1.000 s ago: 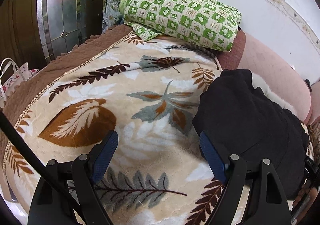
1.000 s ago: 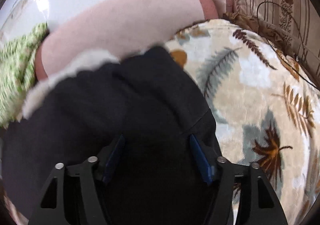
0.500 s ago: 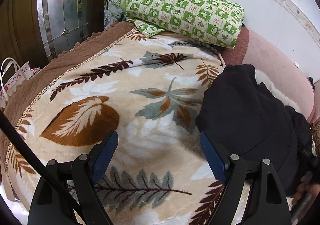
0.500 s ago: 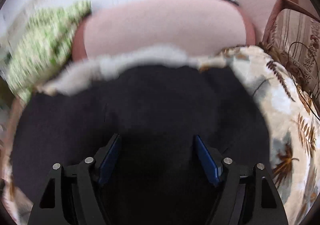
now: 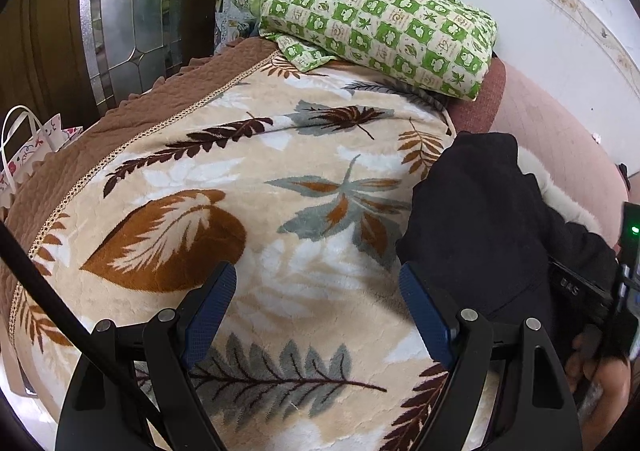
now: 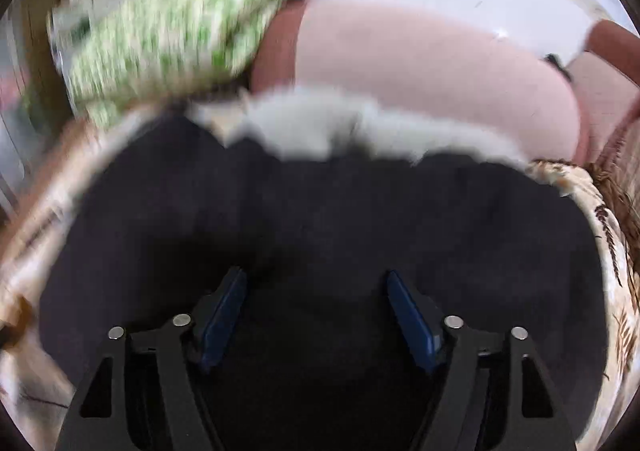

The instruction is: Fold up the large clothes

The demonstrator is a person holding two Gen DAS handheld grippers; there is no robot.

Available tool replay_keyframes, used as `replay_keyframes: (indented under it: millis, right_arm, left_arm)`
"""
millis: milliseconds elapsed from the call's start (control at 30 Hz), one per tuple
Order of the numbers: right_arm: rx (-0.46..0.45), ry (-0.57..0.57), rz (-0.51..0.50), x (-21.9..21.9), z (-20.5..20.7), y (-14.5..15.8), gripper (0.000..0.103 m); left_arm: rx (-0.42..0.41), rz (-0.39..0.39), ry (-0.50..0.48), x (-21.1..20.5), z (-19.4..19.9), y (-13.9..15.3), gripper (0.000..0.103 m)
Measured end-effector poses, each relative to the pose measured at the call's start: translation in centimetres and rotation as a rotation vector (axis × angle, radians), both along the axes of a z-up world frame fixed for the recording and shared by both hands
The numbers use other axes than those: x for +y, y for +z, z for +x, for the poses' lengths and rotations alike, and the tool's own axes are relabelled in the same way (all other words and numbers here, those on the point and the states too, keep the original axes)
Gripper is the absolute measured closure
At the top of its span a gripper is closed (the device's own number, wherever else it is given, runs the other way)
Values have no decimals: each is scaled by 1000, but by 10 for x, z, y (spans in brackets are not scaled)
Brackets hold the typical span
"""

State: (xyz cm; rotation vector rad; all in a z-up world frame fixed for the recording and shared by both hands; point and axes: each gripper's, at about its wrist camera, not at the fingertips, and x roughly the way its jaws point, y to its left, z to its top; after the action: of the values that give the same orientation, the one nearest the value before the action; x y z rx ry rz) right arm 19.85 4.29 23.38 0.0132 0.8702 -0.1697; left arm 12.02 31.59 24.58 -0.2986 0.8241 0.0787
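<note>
A large black garment with a white fur trim (image 5: pixel 480 219) lies bunched on the right side of a leaf-patterned blanket (image 5: pixel 240 179). My left gripper (image 5: pixel 316 287) is open and empty over the blanket, its right finger beside the garment's left edge. In the right wrist view the black garment (image 6: pixel 320 219) fills the frame, with its fur trim (image 6: pixel 320 127) along the far edge. My right gripper (image 6: pixel 316 291) is open just above the garment and holds nothing. The right gripper's body and the hand on it show at the left wrist view's right edge (image 5: pixel 600 311).
A folded green checked quilt (image 5: pixel 380 15) lies at the far end of the bed. A pink padded backrest (image 5: pixel 560 139) runs along the right by the white wall. A glass-panelled door (image 5: pixel 132 11) and a paper bag (image 5: pixel 28 155) stand to the left.
My right gripper has swung left across the black garment, so the green quilt has come into its view. My left gripper has moved slightly and stays open over the blanket.
</note>
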Motion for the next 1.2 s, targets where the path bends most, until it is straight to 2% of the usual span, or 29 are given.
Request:
replay_keyframes:
  millis: [67, 133, 200, 300, 367, 433, 500, 533, 600, 667, 733, 800, 867, 933, 1000, 1100, 1133, 1200]
  right_arm:
    - [4, -46, 52, -5, 1, 12, 24]
    - [-102, -74, 82, -5, -6, 39, 35]
    - [-173, -30, 83, 11, -8, 58, 35]
    - [-135, 70, 99, 43, 16, 54, 36]
    - [-43, 124, 106, 65, 39, 31, 35]
    - [39, 141, 21, 80, 56, 4, 27]
    - [29, 142, -51, 89, 54, 8, 26]
    - [-5, 146, -33, 87, 47, 17, 27]
    - [-110, 178, 42, 76, 20, 36, 28]
    - [-166, 203, 87, 61, -12, 47, 28]
    - [-167, 215, 136, 45, -33, 46, 28]
    - [-148, 213, 187, 25, -47, 37, 30]
    - [-154, 191, 183, 1, -63, 30, 35]
    - [-164, 145, 205, -28, -76, 27, 35]
    - [-190, 69, 268, -66, -92, 22, 37]
    - [-231, -19, 341, -116, -120, 19, 44]
    - [-239, -59, 339, -126, -128, 18, 44]
    - [-266, -138, 328, -147, -147, 17, 44]
  left_arm:
    - [0, -11, 1, 3, 0, 1, 20]
    - [-5, -22, 7, 6, -1, 3, 20]
    - [-6, -22, 16, 7, -1, 4, 20]
    - [7, -14, 16, 7, 2, 1, 20]
    - [16, -9, 12, 6, 3, -1, 20]
    - [15, -3, 8, 5, 4, -1, 20]
    - [14, -4, 3, 4, 5, 0, 20]
    - [11, -10, -2, 4, 5, 0, 20]
    - [-5, -28, -28, 1, 4, 3, 20]
    - [-33, -27, -68, -8, 5, 8, 20]
    - [-77, -37, -129, -23, 10, 13, 20]
    - [-112, -82, -226, -42, 25, 13, 20]
    - [-99, -99, -285, -57, 37, 2, 20]
    - [-49, -97, -250, -61, 45, -16, 18]
    - [-49, -128, -241, -56, 48, -18, 17]
    - [-58, -81, -203, -49, 49, -13, 16]
    - [-59, -51, -169, -47, 49, -13, 16]
    - [-43, -42, -134, -41, 50, -15, 16]
